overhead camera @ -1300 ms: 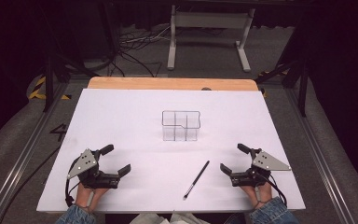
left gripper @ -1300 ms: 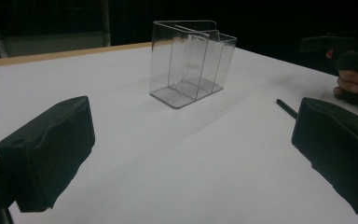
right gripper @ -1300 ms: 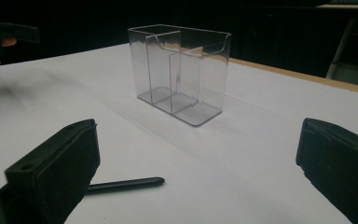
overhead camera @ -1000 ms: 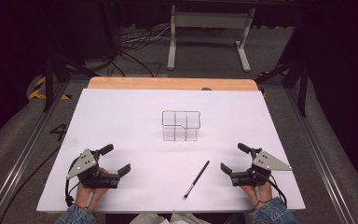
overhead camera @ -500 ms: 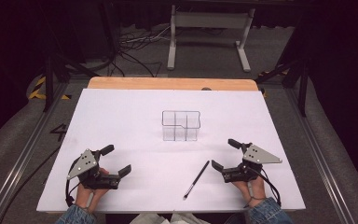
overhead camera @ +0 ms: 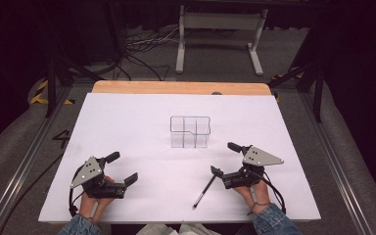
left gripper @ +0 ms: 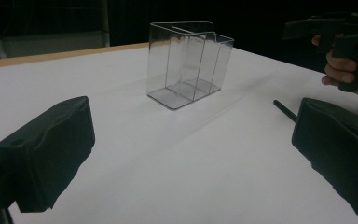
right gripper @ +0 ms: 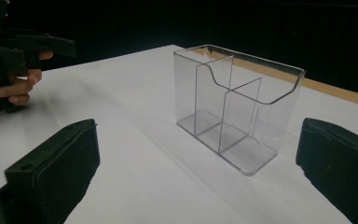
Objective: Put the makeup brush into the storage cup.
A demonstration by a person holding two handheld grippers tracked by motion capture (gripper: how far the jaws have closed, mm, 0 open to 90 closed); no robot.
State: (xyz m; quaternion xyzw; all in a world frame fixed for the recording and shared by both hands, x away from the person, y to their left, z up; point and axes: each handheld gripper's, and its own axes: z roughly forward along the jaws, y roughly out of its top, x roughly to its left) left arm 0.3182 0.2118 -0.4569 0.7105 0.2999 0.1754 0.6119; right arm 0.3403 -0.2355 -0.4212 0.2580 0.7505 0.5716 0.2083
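Observation:
A clear plastic organizer (overhead camera: pixel 190 131) with several compartments stands upright mid-table; it also appears in both gripper views (left gripper: pixel 189 63) (right gripper: pixel 237 102). Near the front edge lies a black pen (overhead camera: pixel 203 192), its end showing in the left gripper view (left gripper: pixel 284 109). My right gripper (overhead camera: pixel 224 158) is open, with its lower jaw just above the pen's far end and nothing between the jaws (right gripper: pixel 198 172). My left gripper (overhead camera: pixel 122 168) rests open at the front left, empty (left gripper: pixel 191 140), well apart from the organizer.
The white table top (overhead camera: pixel 127 122) ends in a wooden strip (overhead camera: pixel 181 88) at the far edge. Behind the table, a metal stand (overhead camera: pixel 220 29) and cables (overhead camera: pixel 137 54) lie on the floor. Metal rails run along both table sides.
My right gripper has moved left and slightly forward, closing in on the pen's far end. The left gripper, pen and organizer have stayed put.

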